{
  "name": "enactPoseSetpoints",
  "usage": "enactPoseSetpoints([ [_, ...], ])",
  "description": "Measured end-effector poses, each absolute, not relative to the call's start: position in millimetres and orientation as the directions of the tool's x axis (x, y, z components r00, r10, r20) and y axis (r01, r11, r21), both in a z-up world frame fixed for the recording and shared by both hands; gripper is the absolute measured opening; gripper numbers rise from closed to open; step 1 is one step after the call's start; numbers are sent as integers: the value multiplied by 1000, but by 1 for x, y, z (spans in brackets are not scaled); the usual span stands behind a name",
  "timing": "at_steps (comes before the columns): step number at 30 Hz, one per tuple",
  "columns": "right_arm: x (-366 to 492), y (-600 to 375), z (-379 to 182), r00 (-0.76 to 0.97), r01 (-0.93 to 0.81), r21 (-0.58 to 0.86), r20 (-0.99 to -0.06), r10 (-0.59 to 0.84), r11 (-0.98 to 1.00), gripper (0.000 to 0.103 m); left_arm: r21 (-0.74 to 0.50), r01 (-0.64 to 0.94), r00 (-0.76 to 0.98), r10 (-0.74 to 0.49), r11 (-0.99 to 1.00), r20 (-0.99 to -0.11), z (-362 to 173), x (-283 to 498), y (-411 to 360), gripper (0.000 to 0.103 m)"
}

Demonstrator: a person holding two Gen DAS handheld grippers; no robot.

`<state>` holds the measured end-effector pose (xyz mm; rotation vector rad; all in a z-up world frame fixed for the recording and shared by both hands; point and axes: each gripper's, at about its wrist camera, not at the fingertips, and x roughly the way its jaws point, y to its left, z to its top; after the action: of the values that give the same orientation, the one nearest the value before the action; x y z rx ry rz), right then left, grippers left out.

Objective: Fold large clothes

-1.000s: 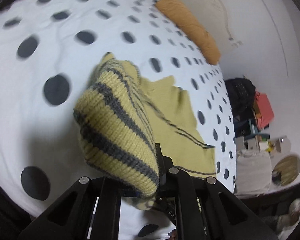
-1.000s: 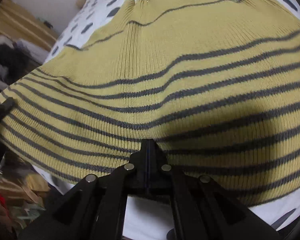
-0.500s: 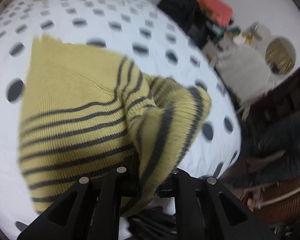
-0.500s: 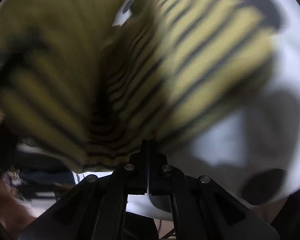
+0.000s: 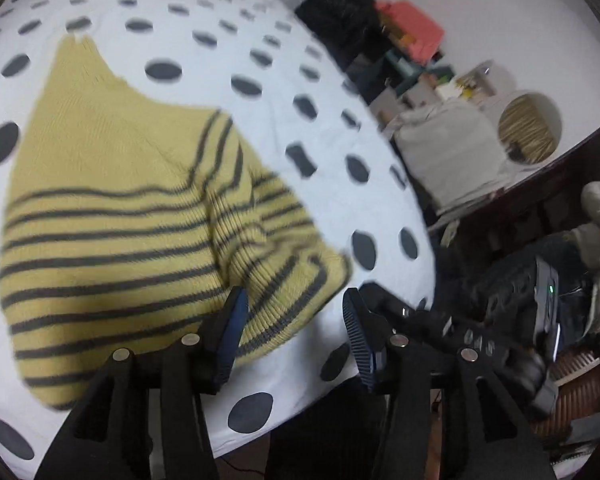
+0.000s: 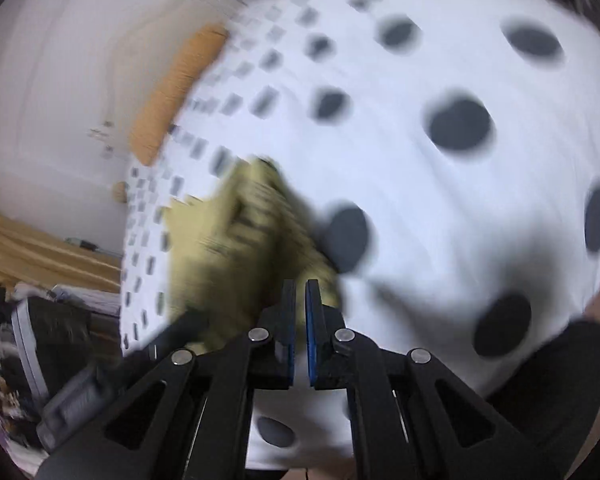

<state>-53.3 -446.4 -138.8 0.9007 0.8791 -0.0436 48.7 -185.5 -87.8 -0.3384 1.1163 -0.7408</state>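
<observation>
We see our left gripper (image 5: 296, 312) spread wide above the yellow grey-striped knit sweater (image 5: 112, 216); our right gripper (image 6: 300, 292) is nearly closed, holding nothing.

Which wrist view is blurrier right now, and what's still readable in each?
Right wrist view: heavy motion smear; the sweater is a yellow blur and the bedspread dots streak, only the right gripper is crisp. Left wrist view: mild softness; the sweater's stripes and knit read clearly, the left gripper is sharp, and fisheye bends the bedspread edge.
</observation>
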Motion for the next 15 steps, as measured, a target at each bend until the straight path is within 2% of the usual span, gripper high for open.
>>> enactPoseSetpoints([
  [1, -47, -442, -124, 677, 348, 657, -670, 305, 669, 12, -575, 347, 279, -667, 741, -691, -81, 46, -171, 52],
  [2, -38, -432, -111, 688, 314, 645, -660, 301, 696, 36, -529, 303, 339, -609, 792, -717, -76, 45, -149, 52],
  [3, -27, -421, -99, 688, 282, 624, -661, 299, 729, 75, -497, 274, 368, -567, 823, -737, -75, 46, -138, 52],
  [4, -15, -409, -93, 681, 251, 592, -670, 295, 766, 86, -449, 243, 395, -511, 860, -764, -78, 46, -118, 52],
  [8, 18, -366, -85, 593, 128, 419, -759, 270, 899, 87, -356, 222, 356, -415, 908, -837, -104, 35, -69, 52],
  [13, 62, -330, -146, 393, 47, 226, -900, 190, 973, 83, -300, 313, 320, -398, 901, -860, -131, 8, -66, 52],
  [14, 69, -327, -160, 346, 31, 190, -923, 168, 981, 58, -271, 340, 324, -382, 901, -865, -137, 7, -73, 53],
  [15, 74, -326, -170, 313, 21, 192, -933, 176, 981, 39, -249, 359, 322, -369, 900, -872, -142, 9, -83, 53],
])
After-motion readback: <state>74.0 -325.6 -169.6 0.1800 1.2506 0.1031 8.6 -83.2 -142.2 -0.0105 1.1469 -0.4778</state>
